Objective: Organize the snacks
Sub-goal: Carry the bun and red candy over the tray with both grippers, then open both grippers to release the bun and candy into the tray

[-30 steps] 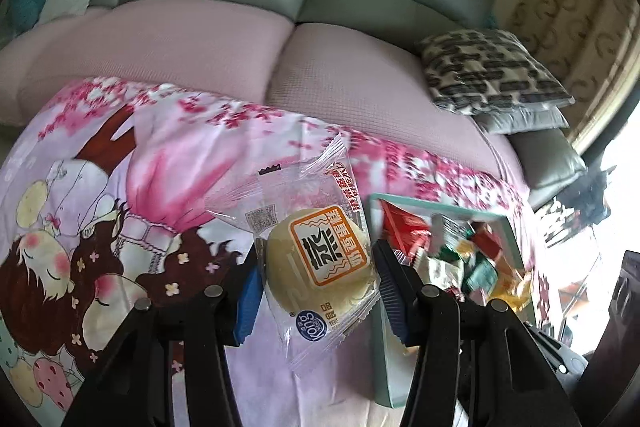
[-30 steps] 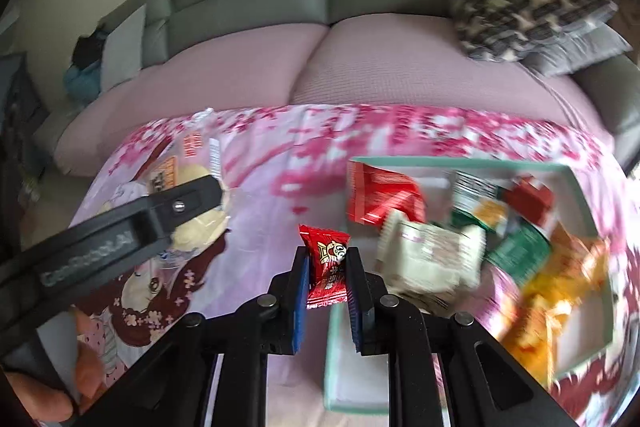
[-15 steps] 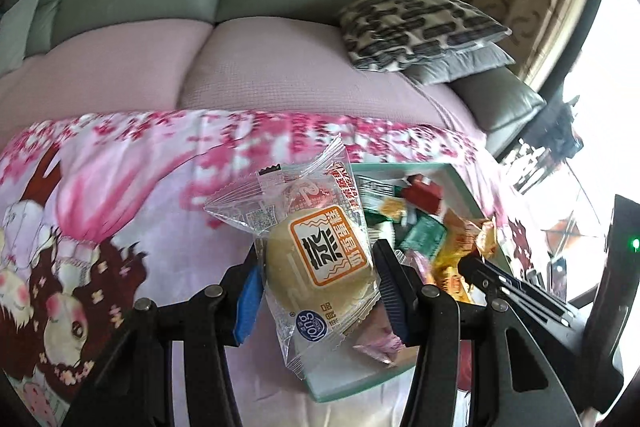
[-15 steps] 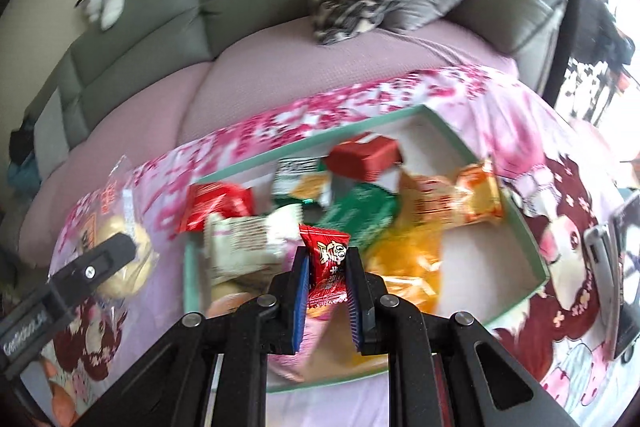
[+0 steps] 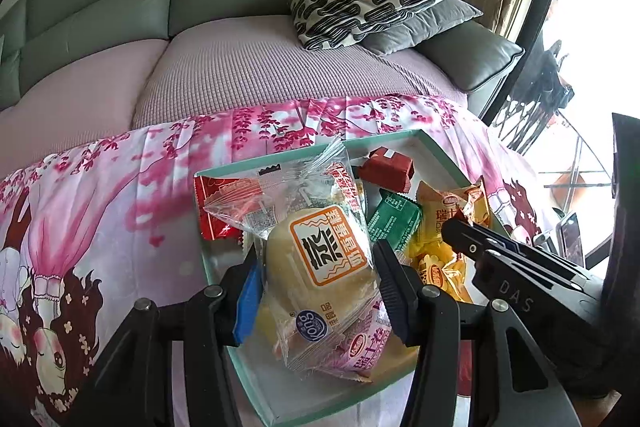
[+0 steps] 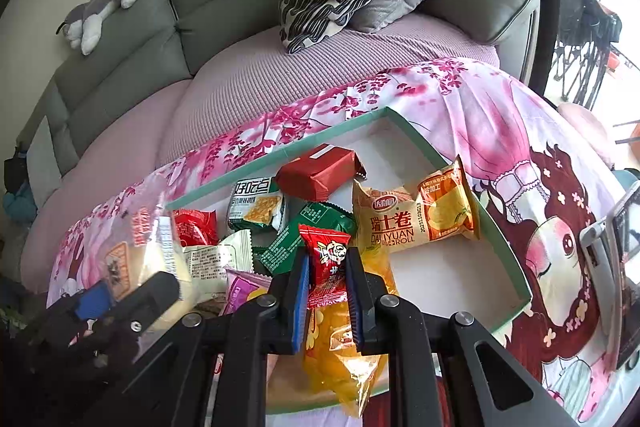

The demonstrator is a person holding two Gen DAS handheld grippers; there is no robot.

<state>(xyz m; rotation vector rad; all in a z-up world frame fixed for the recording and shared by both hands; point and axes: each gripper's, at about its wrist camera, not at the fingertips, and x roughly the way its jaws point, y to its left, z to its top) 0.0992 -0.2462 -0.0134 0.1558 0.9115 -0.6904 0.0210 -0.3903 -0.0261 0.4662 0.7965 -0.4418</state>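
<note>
Both loads have swung over the tray since a second ago. My left gripper clamps the bun packet, my right gripper the red candy; ready to drop.

The left gripper is spread wide, its fingers pressing both sides of a wrapped bun. The right gripper is nearly closed, its fingers pinching a small red packet. Both point forward, side by side and near each other.
</note>
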